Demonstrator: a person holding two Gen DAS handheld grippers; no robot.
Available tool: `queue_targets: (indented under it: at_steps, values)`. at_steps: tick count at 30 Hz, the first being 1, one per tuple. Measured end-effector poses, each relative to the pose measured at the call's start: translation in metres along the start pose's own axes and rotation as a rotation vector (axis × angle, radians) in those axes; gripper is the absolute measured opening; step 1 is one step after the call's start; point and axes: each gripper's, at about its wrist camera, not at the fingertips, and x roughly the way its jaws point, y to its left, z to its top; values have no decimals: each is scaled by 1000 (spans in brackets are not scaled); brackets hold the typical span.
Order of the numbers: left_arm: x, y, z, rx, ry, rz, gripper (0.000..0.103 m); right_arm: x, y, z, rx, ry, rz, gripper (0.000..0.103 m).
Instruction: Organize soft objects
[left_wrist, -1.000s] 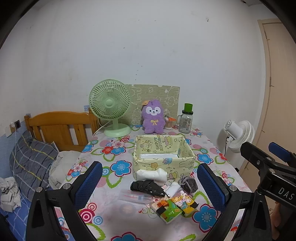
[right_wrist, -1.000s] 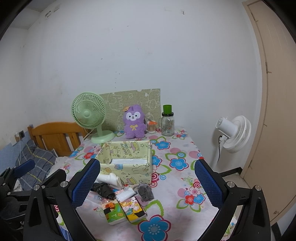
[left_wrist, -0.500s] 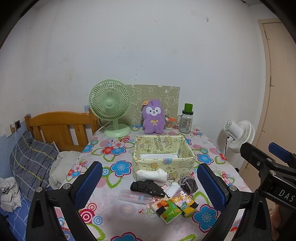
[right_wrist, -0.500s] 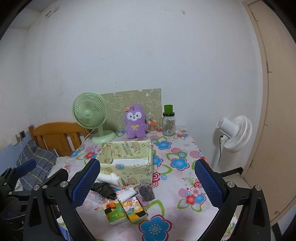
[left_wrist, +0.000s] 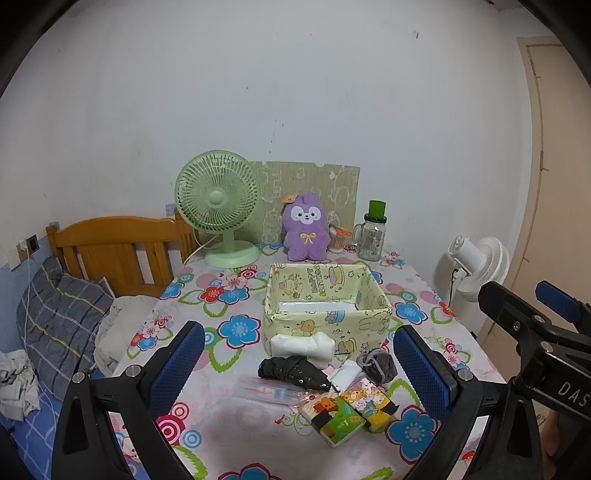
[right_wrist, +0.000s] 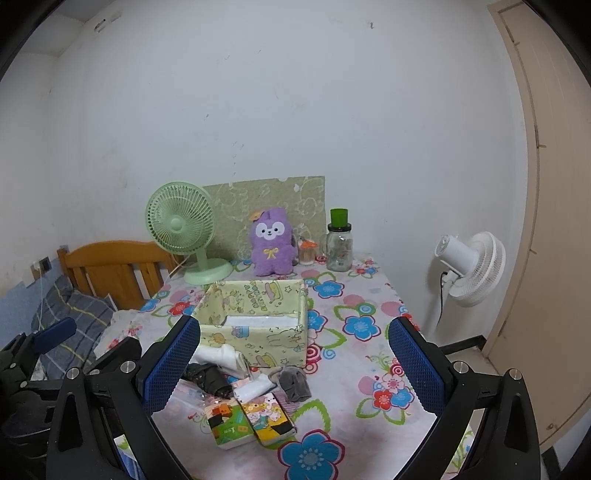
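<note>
A yellow cartoon-print box (left_wrist: 327, 319) (right_wrist: 258, 338) stands mid-table on the flowered cloth. In front of it lie a white rolled cloth (left_wrist: 302, 345) (right_wrist: 219, 356), a black rolled cloth (left_wrist: 293, 372) (right_wrist: 208, 378), a grey sock bundle (left_wrist: 376, 363) (right_wrist: 293, 382), a small white roll (left_wrist: 345, 373) (right_wrist: 255, 387) and two tissue packs (left_wrist: 349, 410) (right_wrist: 249, 419). My left gripper (left_wrist: 299, 365) hovers open above the near table edge, nothing between its fingers. My right gripper (right_wrist: 293, 369) is likewise open and empty, to the right of the left one.
At the back stand a green desk fan (left_wrist: 219, 206), a purple plush (left_wrist: 306, 230), a glass jar with a green lid (left_wrist: 371, 236) and a patterned board. A clear plastic sleeve (left_wrist: 273, 391) lies near the packs. A wooden headboard (left_wrist: 114, 247) and bedding are left; a white floor fan (left_wrist: 476, 266) is right.
The right wrist view has drifted slightly; the objects sit a touch lower and to the right in it. Both grippers stay open and nothing on the table has moved.
</note>
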Motion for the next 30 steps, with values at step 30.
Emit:
queue_targets:
  at_steps: [30]
  values:
    - [163, -9, -36, 33, 287, -52, 102, 170, -1, -49, 52, 289, 55, 102]
